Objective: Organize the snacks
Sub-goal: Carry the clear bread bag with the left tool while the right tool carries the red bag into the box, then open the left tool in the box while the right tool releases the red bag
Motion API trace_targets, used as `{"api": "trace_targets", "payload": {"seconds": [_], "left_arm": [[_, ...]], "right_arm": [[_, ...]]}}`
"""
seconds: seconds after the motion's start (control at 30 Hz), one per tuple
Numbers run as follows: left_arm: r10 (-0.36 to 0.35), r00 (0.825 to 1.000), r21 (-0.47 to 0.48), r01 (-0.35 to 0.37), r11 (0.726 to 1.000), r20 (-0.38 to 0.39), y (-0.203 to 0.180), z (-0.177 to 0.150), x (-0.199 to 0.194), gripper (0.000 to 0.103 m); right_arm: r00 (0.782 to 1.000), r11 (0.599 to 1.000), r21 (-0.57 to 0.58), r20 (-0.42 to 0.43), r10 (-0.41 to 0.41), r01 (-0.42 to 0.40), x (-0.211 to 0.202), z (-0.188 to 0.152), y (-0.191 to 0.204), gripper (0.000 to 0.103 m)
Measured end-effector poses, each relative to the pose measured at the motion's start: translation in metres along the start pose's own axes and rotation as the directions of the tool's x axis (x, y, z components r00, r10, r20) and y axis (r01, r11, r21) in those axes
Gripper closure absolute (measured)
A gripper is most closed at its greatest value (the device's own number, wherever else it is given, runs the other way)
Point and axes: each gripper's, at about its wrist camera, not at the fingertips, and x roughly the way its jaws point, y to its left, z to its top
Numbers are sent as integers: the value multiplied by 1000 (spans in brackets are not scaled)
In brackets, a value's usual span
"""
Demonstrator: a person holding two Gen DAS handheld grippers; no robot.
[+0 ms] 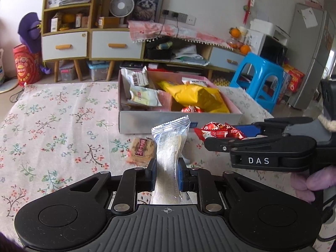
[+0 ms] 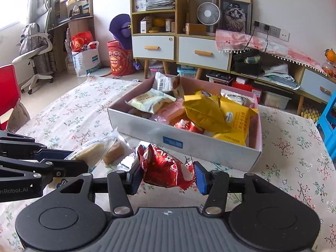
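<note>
My left gripper (image 1: 167, 173) is shut on a clear-wrapped pale snack (image 1: 171, 147) and holds it upright in front of the snack box (image 1: 180, 120). My right gripper (image 2: 168, 178) is shut on a red foil snack (image 2: 168, 170) just before the box's front wall (image 2: 189, 145). In the left wrist view the right gripper (image 1: 212, 138) comes in from the right with the red snack (image 1: 218, 131). A brown biscuit pack (image 1: 141, 149) lies on the floral cloth left of the clear snack. The box holds yellow bags (image 2: 212, 113) and other wrapped snacks.
The floral tablecloth (image 1: 63, 126) spreads to the left of the box. Behind the table stand cabinets with drawers (image 1: 65, 46), a blue stool (image 1: 258, 77) at right and a red chair (image 2: 8, 92) at far left.
</note>
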Motion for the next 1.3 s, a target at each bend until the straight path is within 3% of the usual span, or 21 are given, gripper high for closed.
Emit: {"api": "trace_targets", "payload": {"seconds": [0.3, 0.7, 1.0, 1.3], "left_arm": [[47, 998, -7, -46, 999, 40, 6, 37, 5, 86], [74, 997, -78, -73, 994, 18, 30, 78, 60, 86], [82, 996, -106, -77, 991, 38, 31, 89, 96, 86], [93, 995, -104, -88, 991, 44, 23, 96, 116, 85]], "right_arm": [[998, 998, 50, 26, 48, -50, 15, 25, 0, 62], [998, 989, 141, 58, 36, -44, 38, 43, -19, 62], [995, 992, 128, 94, -24, 12, 44, 46, -27, 61], [991, 984, 141, 54, -122, 114, 55, 35, -44, 61]]}}
